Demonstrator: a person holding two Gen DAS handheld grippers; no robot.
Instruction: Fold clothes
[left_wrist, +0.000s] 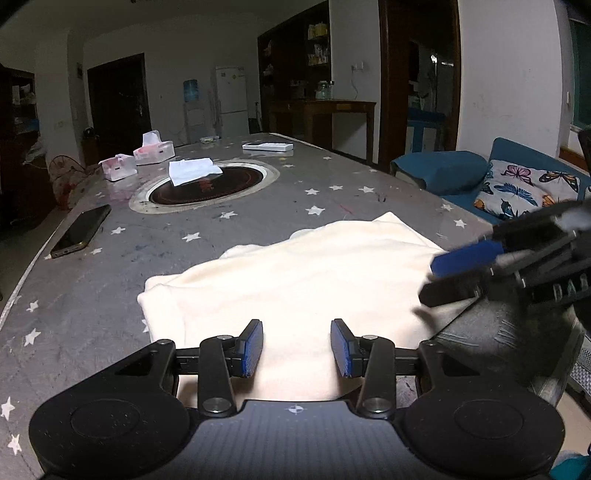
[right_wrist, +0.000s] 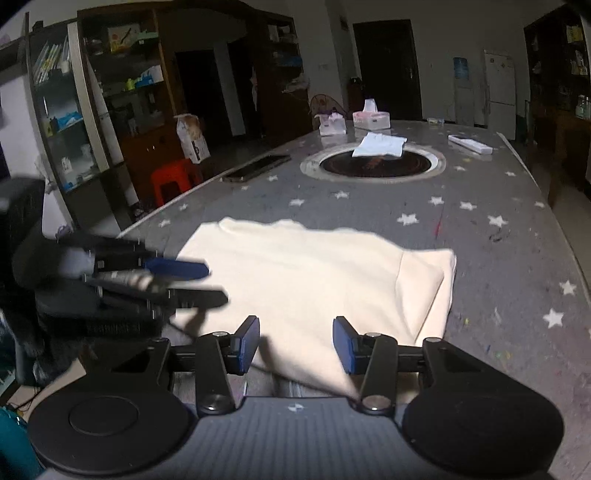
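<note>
The left hand-held gripper (left_wrist: 296, 347) hovers with its fingers apart, holding nothing, over the near edge of the cream garment (left_wrist: 295, 280) lying folded on the starred desk (left_wrist: 92, 295). The right hand-held gripper (right_wrist: 295, 345) is likewise spread and empty, just above the garment's near edge.

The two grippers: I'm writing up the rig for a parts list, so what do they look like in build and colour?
Both match. The left gripper and right gripper have matte black bodies with two round housings, angular black linkage arms with silver pivot bolts, and flat rectangular blue pads on each finger. A ribbed dark centre plate carries a small round crosshair mark. No cables or sleeves show.
</note>
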